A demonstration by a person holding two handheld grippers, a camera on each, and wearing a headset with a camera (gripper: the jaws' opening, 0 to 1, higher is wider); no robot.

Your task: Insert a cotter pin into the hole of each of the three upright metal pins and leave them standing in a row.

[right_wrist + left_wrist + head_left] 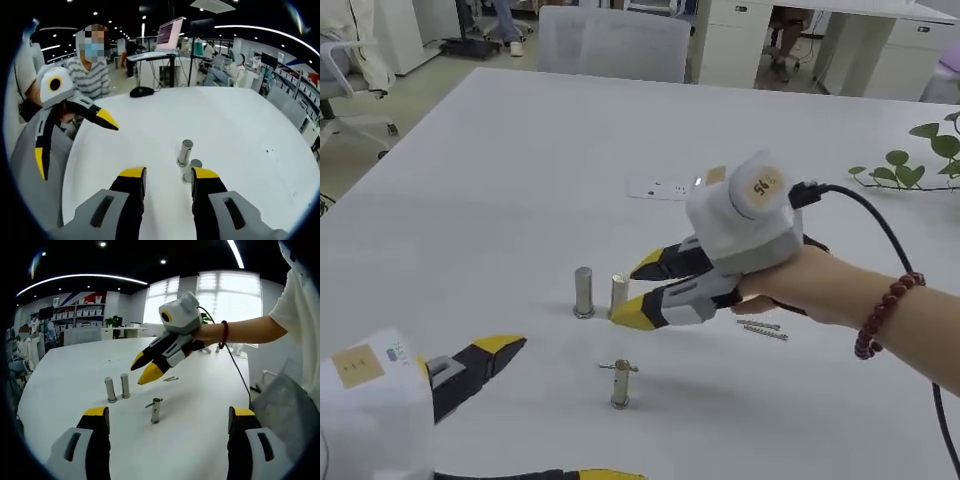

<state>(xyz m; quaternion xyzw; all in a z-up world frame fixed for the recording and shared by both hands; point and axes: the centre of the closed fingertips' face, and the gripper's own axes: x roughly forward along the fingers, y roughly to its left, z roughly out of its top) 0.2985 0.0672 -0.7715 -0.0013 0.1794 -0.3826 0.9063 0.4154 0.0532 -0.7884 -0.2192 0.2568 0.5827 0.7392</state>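
Three upright metal pins stand on the white table. The left pin and the middle pin are side by side and bare. The near pin carries a cotter pin crosswise through its top. My right gripper is open, and the middle pin stands at the mouth of its jaws, close to one tip. My left gripper is open wide near the front edge, and the near pin stands ahead of it. Loose cotter pins lie under the right hand.
A white power strip lies farther back on the table. A leafy plant reaches in from the right edge. A grey chair stands at the far side, with desks beyond it.
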